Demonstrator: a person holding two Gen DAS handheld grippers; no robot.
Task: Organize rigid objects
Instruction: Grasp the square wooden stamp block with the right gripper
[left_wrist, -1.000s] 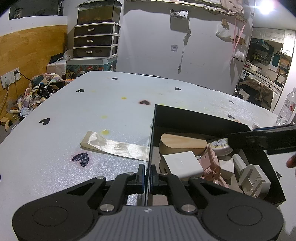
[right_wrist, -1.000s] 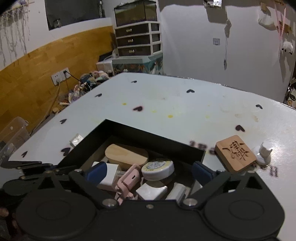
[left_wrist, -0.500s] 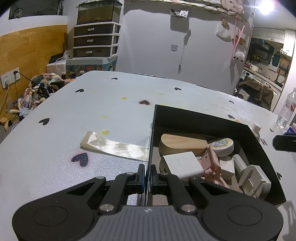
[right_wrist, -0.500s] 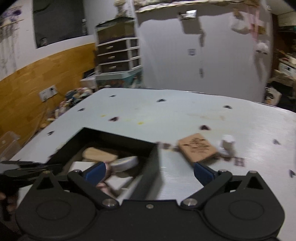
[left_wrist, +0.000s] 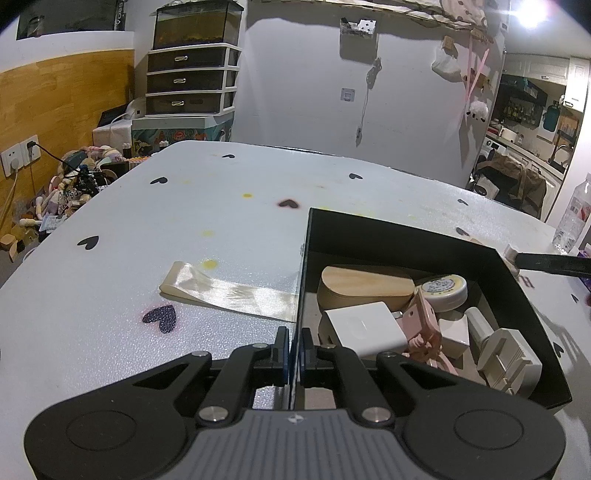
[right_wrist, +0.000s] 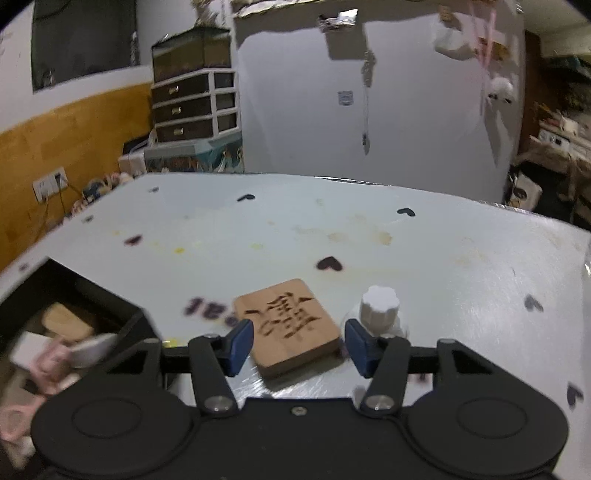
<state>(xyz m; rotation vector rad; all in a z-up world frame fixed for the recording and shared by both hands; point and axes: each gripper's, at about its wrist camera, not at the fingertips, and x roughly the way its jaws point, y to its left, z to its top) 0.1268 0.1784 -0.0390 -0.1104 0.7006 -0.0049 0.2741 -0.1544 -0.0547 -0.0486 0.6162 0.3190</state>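
The right hand-held gripper (right_wrist: 298, 345) hangs spread wide over the wooden tile (right_wrist: 288, 326), blue pads either side, nothing pinched yet. A good grab likely means squaring up to the tile's flat edges and dropping low, since it lies flat on the bench (right_wrist: 424, 251); the ridged white knob (right_wrist: 380, 308) just beside it could snag the right pad. The left hand-held gripper (left_wrist: 294, 349) is pressed together on the thin wall of the black box (left_wrist: 402, 236), steadying it. Inside: smooth wood, a white plastic charger (left_wrist: 364, 328), a pink clip (left_wrist: 424, 325).
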